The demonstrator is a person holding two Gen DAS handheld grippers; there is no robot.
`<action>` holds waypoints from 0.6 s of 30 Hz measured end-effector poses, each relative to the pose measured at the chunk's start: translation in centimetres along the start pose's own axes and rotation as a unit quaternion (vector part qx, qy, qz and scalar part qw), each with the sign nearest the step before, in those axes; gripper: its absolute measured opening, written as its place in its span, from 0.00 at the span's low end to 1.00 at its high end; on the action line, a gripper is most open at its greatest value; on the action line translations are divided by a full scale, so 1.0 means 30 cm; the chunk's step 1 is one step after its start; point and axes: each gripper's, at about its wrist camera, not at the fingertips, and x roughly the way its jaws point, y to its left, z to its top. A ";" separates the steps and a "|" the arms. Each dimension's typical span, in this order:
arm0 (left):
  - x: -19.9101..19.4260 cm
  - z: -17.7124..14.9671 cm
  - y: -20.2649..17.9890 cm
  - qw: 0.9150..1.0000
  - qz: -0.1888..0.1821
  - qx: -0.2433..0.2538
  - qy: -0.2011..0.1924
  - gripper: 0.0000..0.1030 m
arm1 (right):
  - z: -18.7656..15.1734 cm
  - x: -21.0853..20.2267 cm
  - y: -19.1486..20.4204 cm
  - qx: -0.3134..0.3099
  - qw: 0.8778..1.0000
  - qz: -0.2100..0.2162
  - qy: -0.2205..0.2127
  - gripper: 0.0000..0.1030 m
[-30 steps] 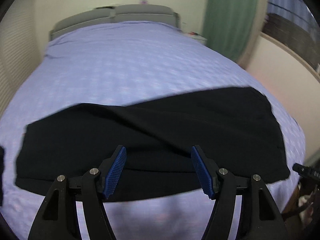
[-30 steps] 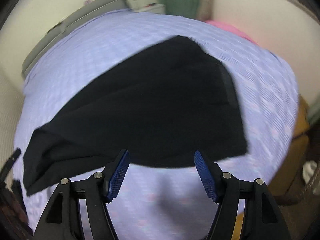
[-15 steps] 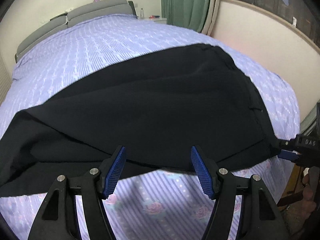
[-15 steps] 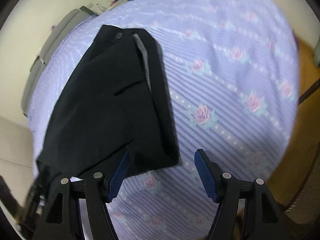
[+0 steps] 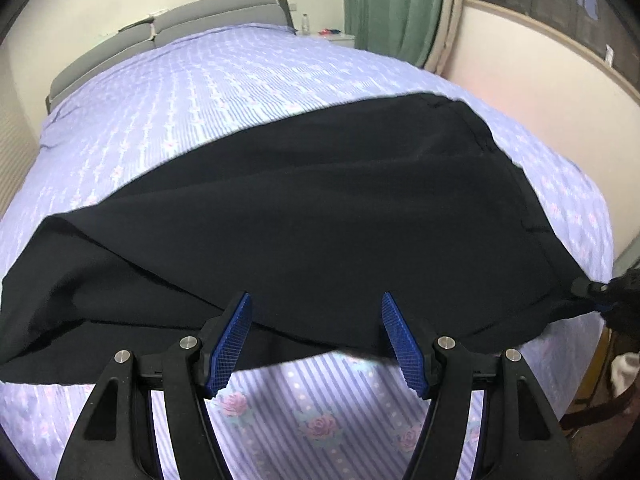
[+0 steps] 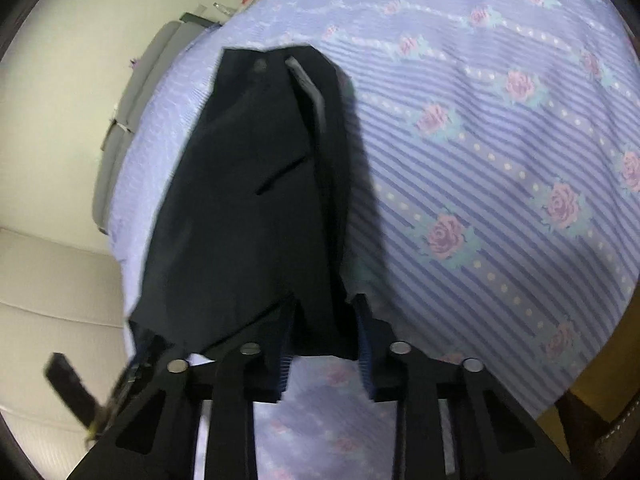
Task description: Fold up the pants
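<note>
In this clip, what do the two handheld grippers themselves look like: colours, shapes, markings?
Both match. The left gripper has matte black plastic arms with triangular cut-outs, round silver pivot pins, and two fingers faced with blue ribbed pads. The right gripper shows the same black frame, silver pins and blue ribbed pads. No printed markings, cables or sleeves can be made out.

Pants (image 5: 340, 216): black woven cloth, matt, smooth, soft drape; pale grey lining strip at waistband (image 6: 306, 80). Bedsheet (image 5: 224, 92): lilac striped cloth with printed roses, matt, finely ribbed. Headboard (image 5: 180, 28): grey upholstery, matt. Curtain (image 5: 392, 4): green fabric, soft pleats. Left gripper (image 5: 316, 340): black matt plastic arms, blue ridged rubbery pads (image 5: 234, 340), shiny metal rivets. Right gripper (image 6: 324, 344): same black plastic, metal rivets.
</note>
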 end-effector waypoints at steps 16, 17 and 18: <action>-0.101 0.381 0.172 0.994 0.037 -0.066 -0.079 0.65 | 0.564 0.025 0.620 -0.108 0.985 0.122 -0.063 0.15; -0.084 0.412 0.178 0.994 0.039 -0.069 -0.081 0.65 | 0.596 0.044 0.636 -0.111 0.984 0.123 -0.063 0.15; -0.069 0.439 0.173 0.993 0.040 -0.071 -0.083 0.65 | 0.632 0.069 0.656 -0.112 0.984 0.122 -0.063 0.15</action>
